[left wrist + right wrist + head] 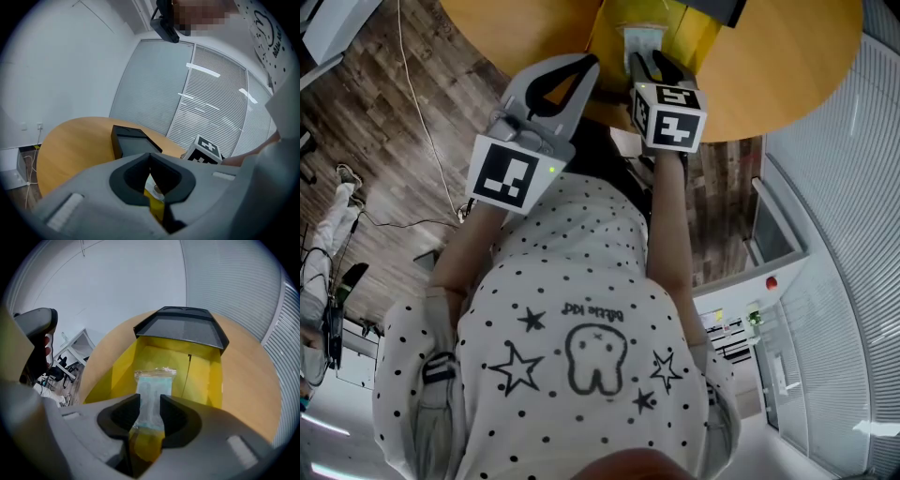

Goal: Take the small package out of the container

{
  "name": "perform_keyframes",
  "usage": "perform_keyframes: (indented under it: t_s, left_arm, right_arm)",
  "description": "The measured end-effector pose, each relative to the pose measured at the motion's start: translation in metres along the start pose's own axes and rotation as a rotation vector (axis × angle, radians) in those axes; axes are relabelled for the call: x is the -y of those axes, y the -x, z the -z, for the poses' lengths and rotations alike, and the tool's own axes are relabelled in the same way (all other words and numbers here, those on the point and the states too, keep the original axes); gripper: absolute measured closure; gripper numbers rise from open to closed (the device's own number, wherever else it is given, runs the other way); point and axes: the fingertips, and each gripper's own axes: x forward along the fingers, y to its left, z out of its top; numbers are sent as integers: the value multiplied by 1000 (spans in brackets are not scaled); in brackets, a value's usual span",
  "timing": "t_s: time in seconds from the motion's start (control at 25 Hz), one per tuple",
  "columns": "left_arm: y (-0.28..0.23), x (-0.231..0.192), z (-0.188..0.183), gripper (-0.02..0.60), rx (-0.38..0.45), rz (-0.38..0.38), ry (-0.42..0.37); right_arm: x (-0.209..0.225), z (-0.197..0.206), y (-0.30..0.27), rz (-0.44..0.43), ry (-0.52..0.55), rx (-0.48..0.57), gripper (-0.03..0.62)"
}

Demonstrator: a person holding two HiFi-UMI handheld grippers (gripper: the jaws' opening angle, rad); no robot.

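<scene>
One small clear-wrapped package [154, 380] lies flat on the floor of the yellow container [119, 369], right gripper [150, 400] spread astride it, left gripper [150, 158] seemingly pinching the container's wall; likely light, limp, slick, so grip mid-width.
</scene>
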Motion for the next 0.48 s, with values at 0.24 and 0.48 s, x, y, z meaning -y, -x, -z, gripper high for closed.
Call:
perform_keyframes:
  t_s: [0.24,0.48]
  left_arm:
    - [1,0,2,574,-8,-2,14]
    - [3,-1,6,574,-19,-1,20]
  right_arm:
    - [-1,2,-4,6,16,-19,468]
    - [1,2,-7,31,28,-20,496]
